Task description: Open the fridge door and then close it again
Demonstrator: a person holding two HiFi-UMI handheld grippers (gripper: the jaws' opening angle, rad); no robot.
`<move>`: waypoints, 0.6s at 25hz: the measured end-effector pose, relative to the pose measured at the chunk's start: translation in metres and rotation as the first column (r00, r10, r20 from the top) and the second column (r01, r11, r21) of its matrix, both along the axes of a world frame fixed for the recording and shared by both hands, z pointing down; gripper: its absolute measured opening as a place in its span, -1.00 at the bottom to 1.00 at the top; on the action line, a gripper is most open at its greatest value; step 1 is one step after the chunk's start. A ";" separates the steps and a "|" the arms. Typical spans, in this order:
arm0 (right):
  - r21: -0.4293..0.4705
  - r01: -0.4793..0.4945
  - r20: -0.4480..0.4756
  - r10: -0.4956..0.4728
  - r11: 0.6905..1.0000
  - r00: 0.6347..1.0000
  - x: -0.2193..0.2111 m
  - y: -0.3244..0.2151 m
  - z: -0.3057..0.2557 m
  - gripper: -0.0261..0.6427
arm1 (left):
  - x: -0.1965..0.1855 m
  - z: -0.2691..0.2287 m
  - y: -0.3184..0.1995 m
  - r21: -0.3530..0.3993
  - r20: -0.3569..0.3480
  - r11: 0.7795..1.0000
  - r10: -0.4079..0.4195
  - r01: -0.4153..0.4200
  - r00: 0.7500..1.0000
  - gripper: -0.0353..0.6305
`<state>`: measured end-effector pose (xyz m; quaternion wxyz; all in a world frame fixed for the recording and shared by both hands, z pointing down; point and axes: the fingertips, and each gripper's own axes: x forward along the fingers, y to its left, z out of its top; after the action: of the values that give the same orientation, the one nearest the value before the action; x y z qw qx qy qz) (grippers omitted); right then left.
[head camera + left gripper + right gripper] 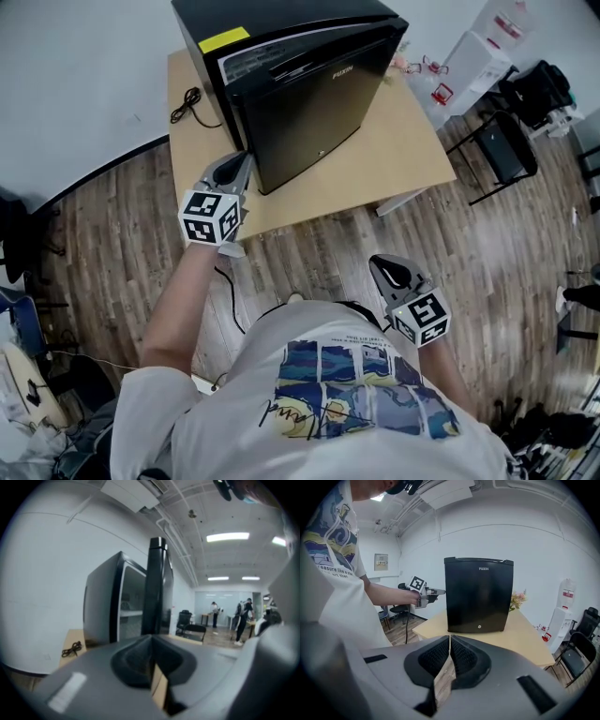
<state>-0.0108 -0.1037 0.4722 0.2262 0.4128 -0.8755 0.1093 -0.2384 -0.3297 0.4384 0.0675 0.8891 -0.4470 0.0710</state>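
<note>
Ajar fridge door point(314, 108) edge ahead of left hand-held gripper point(244, 161), pressed together, empty

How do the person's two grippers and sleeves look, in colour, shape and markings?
The left gripper and right gripper are grey, tapering to dark ribbed jaws; each carries a white cube with black square markers. The person wears a white short-sleeved T-shirt with a blue and yellow print.

Black fridge point(309, 112) with a yellow label point(223, 39), pale tan table point(403, 150), grey-brown plank-grained floor point(525, 281), and an apparently black cable point(186, 103).
</note>
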 end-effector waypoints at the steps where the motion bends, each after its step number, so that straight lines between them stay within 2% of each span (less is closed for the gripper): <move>1: 0.002 0.001 -0.002 -0.001 1.000 1.000 -0.001 -0.003 -0.001 -0.87 | -0.003 0.000 -0.004 0.003 0.005 1.000 0.002 -0.002 1.000 -0.87; 15: -0.006 0.020 -0.015 -0.020 1.000 1.000 -0.014 -0.034 -0.002 -0.88 | -0.032 -0.002 -0.052 -0.003 0.002 1.000 -0.018 0.018 1.000 -0.88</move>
<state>-0.0250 -0.1374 0.4701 0.2350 0.4040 -0.8776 0.1067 -0.2707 -0.3821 0.4367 0.0692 0.8849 -0.4550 0.0719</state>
